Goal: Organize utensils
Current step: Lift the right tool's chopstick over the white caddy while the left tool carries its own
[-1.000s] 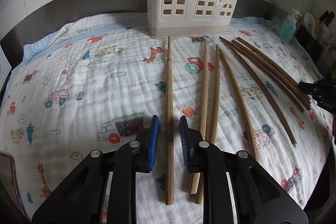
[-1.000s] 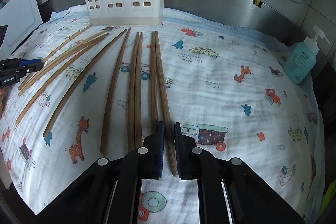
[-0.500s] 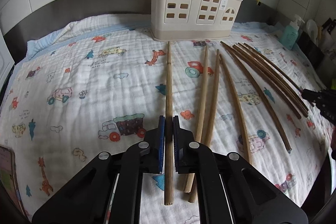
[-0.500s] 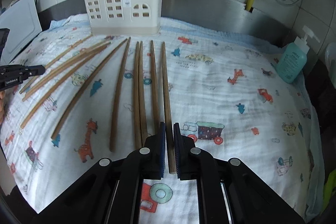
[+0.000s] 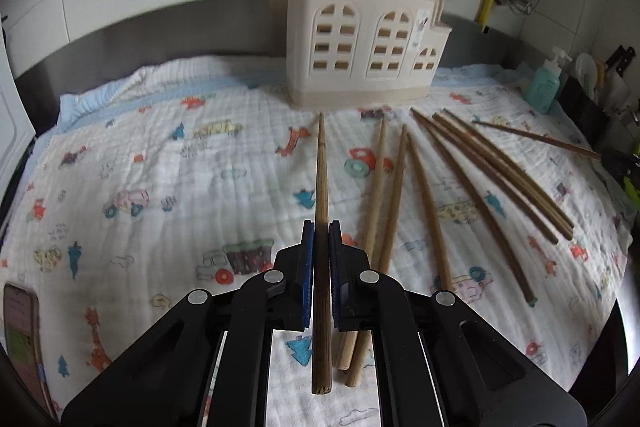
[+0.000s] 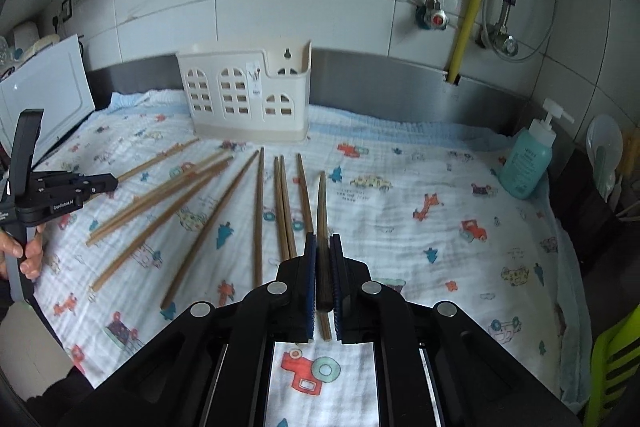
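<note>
Change: both grippers have closed on chopsticks; right one has lifted clear of cloth (image 6: 440,195).
Left gripper (image 5: 319,227): clamped on 1 chopstick (image 5: 320,167), tip toward 12 o'clock.
Right gripper (image 6: 322,239): clamped on 1 raised chopstick (image 6: 321,203).
Holder (image 6: 244,99): upright, 12 o'clock.
Remaining chopsticks (image 6: 258,211): fanned on cloth.

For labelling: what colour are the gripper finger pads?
Blue, ribbed pads, clearest in the left wrist view.

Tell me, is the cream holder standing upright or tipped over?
Upright. The cream holder stands on its flat base on the printed cloth, its arched windows vertical. Whether anything is inside, cannot tell.
</note>
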The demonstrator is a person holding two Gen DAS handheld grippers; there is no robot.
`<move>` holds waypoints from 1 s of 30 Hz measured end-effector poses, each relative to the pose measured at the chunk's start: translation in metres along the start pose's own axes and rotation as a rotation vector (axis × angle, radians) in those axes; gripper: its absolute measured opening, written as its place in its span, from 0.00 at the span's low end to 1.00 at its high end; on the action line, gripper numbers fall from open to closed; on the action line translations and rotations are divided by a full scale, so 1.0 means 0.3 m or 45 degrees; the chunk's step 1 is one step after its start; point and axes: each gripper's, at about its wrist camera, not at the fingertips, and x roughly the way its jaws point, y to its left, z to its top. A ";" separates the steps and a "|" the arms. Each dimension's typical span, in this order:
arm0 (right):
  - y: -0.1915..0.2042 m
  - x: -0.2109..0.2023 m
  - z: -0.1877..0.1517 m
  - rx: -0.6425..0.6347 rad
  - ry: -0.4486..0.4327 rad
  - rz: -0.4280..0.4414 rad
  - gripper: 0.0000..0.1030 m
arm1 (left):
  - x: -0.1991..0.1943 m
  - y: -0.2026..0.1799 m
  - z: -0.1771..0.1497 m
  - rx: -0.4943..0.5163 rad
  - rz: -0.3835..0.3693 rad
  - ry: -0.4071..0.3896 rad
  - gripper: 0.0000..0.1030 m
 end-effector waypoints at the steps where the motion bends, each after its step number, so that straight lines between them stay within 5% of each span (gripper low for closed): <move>1: 0.002 -0.013 0.013 -0.002 -0.016 -0.001 0.06 | -0.023 -0.007 0.010 0.016 0.019 -0.032 0.05; 14: 0.013 -0.104 0.246 -0.002 -0.158 0.085 0.06 | -0.176 -0.031 0.163 0.072 0.000 -0.222 0.05; 30: 0.037 -0.159 0.734 -0.077 -0.257 0.184 0.06 | -0.374 -0.102 0.484 0.207 -0.063 -0.411 0.05</move>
